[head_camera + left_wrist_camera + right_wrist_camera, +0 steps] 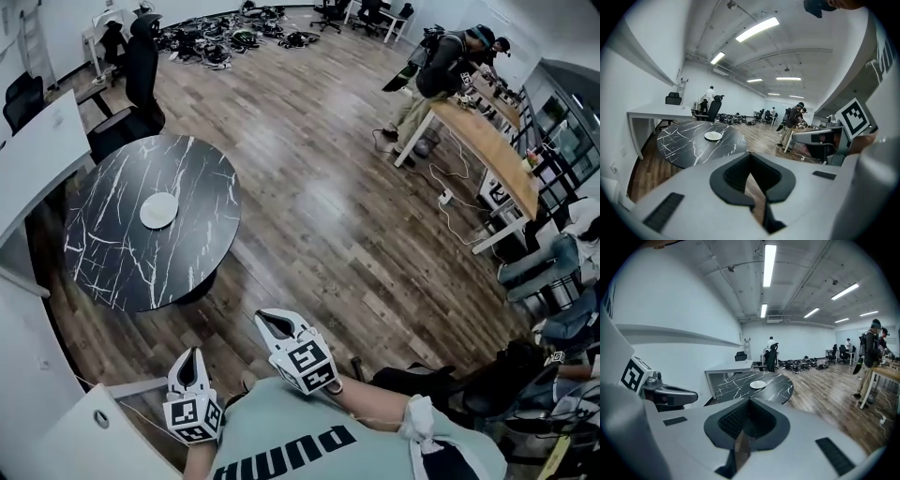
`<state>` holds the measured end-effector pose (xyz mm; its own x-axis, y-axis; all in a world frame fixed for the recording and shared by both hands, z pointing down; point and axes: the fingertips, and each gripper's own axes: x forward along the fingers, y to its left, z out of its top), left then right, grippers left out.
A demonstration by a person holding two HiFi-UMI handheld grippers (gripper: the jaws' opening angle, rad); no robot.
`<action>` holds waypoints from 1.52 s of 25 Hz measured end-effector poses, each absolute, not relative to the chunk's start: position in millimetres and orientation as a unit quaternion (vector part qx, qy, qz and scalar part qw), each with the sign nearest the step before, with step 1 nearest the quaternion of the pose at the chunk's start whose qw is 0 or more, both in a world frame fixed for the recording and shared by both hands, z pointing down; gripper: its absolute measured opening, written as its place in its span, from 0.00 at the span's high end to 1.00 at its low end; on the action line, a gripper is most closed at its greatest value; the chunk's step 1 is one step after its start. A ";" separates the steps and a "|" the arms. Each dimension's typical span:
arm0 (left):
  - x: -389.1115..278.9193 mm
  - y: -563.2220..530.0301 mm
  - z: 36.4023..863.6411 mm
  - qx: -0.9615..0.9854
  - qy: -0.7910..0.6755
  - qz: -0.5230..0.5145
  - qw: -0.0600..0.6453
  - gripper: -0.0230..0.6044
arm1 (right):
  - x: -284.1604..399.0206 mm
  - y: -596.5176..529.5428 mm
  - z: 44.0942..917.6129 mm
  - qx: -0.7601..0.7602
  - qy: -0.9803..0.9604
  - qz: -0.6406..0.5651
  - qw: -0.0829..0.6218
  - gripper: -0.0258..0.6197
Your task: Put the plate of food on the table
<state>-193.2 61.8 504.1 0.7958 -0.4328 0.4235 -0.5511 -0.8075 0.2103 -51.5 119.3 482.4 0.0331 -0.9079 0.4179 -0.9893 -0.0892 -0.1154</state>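
Head view: a white plate point(158, 210) sits near the middle of a round black marble table point(112, 262). Whether it holds food is too small to tell. The left gripper point(194, 359) and the right gripper point(270, 322) are held close to the person's chest, above the wooden floor point(328, 216), well apart from the table and the plate. Both point roughly toward the table. At the far right, people point(445, 61) stand at a long wooden desk point(492, 150).

Left gripper view: the jaws are closed together, tips meeting, with only a thin slit of floor showing between the dark pads and nothing held. Beyond them lies the black table with the plate on it. The right gripper's marker cube point(855, 117) shows at the right edge.

Right gripper view: these jaws are likewise pressed together and hold nothing. The table stands ahead with the plate on top, a white desk point(729, 366) behind it, and the left gripper at the left edge.
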 end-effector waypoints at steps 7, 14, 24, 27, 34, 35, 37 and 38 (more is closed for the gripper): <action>-180.5 63.6 491.8 0.944 -0.242 0.159 0.158 0.95 | -48.8 135.7 471.3 0.733 -0.646 0.184 0.105 0.95; -160.3 71.4 491.2 0.950 -0.218 0.165 0.148 0.95 | -34.2 153.8 475.9 0.750 -0.625 0.189 0.102 0.95; -138.7 81.8 494.5 0.954 -0.202 0.174 0.139 0.95 | -15.3 165.4 480.7 0.760 -0.613 0.197 0.090 0.95; -132.4 82.7 493.5 0.954 -0.202 0.172 0.137 0.95 | -9.3 166.8 478.9 0.760 -0.613 0.196 0.088 0.95; -113.8 85.4 488.4 0.957 -0.202 0.163 0.132 0.95 | 12.5 168.4 467.2 0.768 -0.608 0.181 0.083 0.95; -113.8 85.9 489.0 0.956 -0.202 0.166 0.132 0.95 | 12.8 168.4 468.0 0.768 -0.608 0.184 0.082 0.95; -117.1 88.4 490.1 0.954 -0.203 0.174 0.133 0.95 | 8.1 170.8 473.3 0.763 -0.612 0.193 0.080 0.95; -118.1 90.3 489.9 0.954 -0.203 0.176 0.133 0.95 | 6.4 172.6 474.3 0.762 -0.613 0.196 0.080 0.95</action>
